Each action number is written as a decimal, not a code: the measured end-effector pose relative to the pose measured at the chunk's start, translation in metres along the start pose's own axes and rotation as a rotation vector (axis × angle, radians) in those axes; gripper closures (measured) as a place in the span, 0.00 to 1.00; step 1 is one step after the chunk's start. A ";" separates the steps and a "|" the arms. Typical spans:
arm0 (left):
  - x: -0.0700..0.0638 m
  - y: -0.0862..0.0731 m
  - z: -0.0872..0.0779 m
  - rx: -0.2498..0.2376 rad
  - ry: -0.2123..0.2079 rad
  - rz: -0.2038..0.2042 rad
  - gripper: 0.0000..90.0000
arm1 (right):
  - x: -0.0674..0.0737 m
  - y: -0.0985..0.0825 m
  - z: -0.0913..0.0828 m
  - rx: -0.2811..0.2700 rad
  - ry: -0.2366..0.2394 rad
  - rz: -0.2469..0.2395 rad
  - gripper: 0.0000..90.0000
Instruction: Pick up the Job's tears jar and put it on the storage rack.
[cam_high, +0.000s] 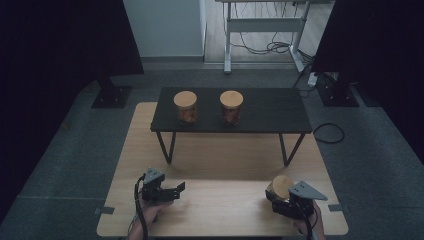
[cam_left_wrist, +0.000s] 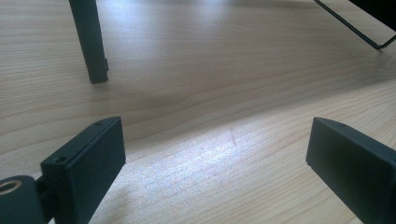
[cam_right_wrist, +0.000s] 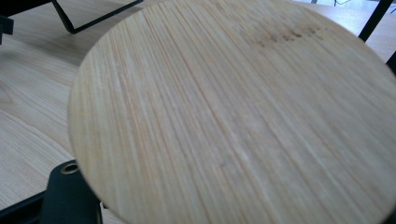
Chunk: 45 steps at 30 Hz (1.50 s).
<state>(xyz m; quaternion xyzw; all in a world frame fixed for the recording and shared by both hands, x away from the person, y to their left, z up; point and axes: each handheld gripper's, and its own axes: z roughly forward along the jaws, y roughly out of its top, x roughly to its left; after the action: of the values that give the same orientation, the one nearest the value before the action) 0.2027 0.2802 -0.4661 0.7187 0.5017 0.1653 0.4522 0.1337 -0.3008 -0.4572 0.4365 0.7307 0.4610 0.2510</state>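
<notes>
Light wooden table (cam_high: 220, 200) under high view, black low shelf (cam_high: 260, 112) carrying two lidded jars (cam_high: 185, 106), right gripper (cam_high: 286, 199) at near right clamped on wooden-lidded jar (cam_high: 279, 187), left gripper (cam_high: 170, 191) resting near left, left gripper view, jaws spread wide over bare tabletop, right gripper view, round wooden lid (cam_right_wrist: 243, 116) close before camera.

- The wooden table (cam_high: 220, 210) has a pale, smooth top with fine grain.
- The round lid (cam_right_wrist: 233, 112) looks like bamboo, matt and finely striped.
- The left gripper (cam_left_wrist: 217, 154) has matt black plastic-looking jaws.
- The low black shelf (cam_high: 270, 112) has a matt top on thin metal legs.
</notes>
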 end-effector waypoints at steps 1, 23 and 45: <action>0.000 0.000 0.000 -0.002 -0.001 -0.001 0.05 | 0.000 0.001 0.000 -0.001 0.001 0.000 0.27; 0.000 0.000 0.000 0.002 -0.005 0.001 0.05 | 0.003 0.017 -0.001 -0.006 0.012 -0.034 0.27; 0.000 0.000 0.001 0.002 -0.006 0.002 0.05 | 0.003 0.027 -0.002 -0.022 0.018 -0.039 0.27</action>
<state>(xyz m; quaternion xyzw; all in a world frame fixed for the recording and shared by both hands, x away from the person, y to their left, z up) 0.2031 0.2798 -0.4666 0.7201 0.4996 0.1633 0.4529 0.1422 -0.2940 -0.4318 0.4151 0.7363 0.4680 0.2581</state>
